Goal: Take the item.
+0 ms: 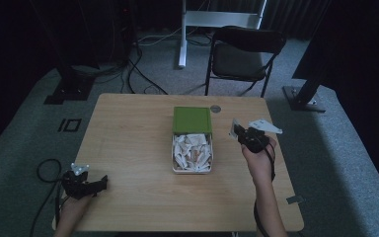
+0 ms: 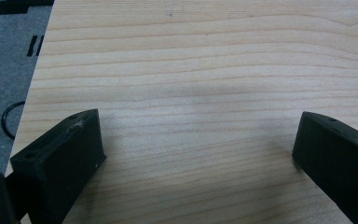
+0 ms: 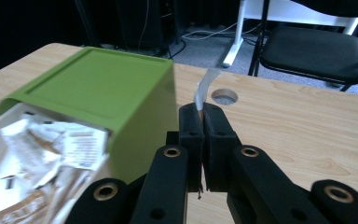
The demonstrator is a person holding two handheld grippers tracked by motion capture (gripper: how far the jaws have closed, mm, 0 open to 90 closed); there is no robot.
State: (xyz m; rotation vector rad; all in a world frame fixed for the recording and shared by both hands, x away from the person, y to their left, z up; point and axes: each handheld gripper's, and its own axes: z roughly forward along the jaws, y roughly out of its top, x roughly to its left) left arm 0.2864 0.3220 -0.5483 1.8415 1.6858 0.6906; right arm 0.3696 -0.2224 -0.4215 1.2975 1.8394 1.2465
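- Now, left to right, with the green-lidded box [image 1: 192,140] as the landmark.
- Left tongs [image 1: 94,184]: well off to the box's left, by the near edge of the table [image 1: 128,148]. The left gripper view has both jaws spread wide over bare wood, nothing between them [image 2: 193,149]. Idle and empty.
- Box: at mid-table, green lid [image 3: 98,86] slid or tipped toward the far end, near half uncovered. Inside, a loose heap of white and tan packets [image 1: 192,154]; the right gripper view shows them crumpled and overlapping [image 3: 51,154].
- Right tongs [image 1: 238,130]: just right of the box, level with its lid and apart from it, lifted off the table. Jaws pressed together on one small white packet [image 3: 204,88], which stands up out of the tips; grip looks to be on its lower edge only.
- Judgement: one packet is out of the box and being carried. A thin edge-grip on a slippery sachet can let go, so keep the squeeze steady and avoid a quick swing.
- Move away from the box's right wall before lowering, so the packet doesn't snag the lid.
- Set it flat on bare wood right of the box, then part the jaws.
- Left tongs could steady the box wall for later picks, since the heap may drag.
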